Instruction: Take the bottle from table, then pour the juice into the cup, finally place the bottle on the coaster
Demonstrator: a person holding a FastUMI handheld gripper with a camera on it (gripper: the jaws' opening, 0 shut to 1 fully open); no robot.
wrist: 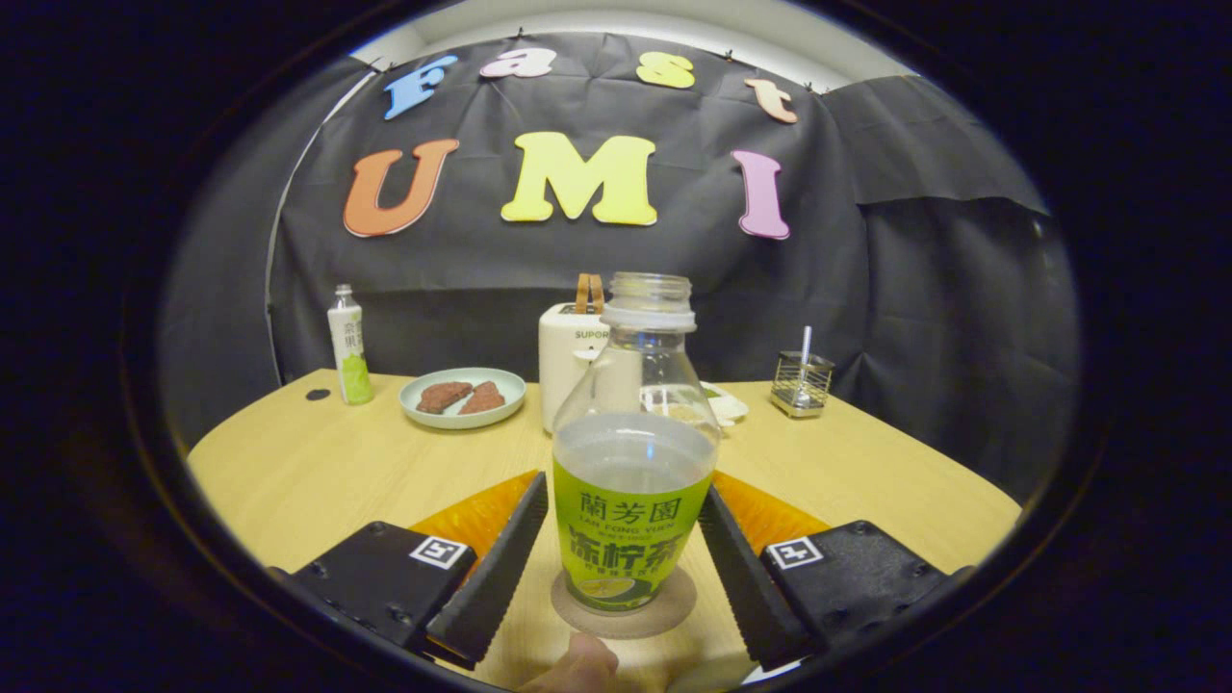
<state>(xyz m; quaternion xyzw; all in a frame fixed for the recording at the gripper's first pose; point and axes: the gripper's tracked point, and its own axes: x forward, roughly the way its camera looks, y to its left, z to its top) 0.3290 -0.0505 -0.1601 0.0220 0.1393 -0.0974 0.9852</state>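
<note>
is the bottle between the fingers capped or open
Open: the bottle stands upright on the coaster with a bare threaded neck and no cap. The claw is open, its fingers beside it.

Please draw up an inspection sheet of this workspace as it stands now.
Surface: light wooden table, a small dark spot near its far edge.
Job's things: open bottle, part full, upright on the round coaster; cup behind it, seen through the bottle.
Clutter: second capped bottle, plate with two brown pieces, white toaster, wire holder with a white stick.
Grippers: gripper open, fingers either side of the bottle; contact cannot be told. A fingertip shows just below the coaster.
Cables: nothing seen.
Surroundings: black cloth wall.
</note>
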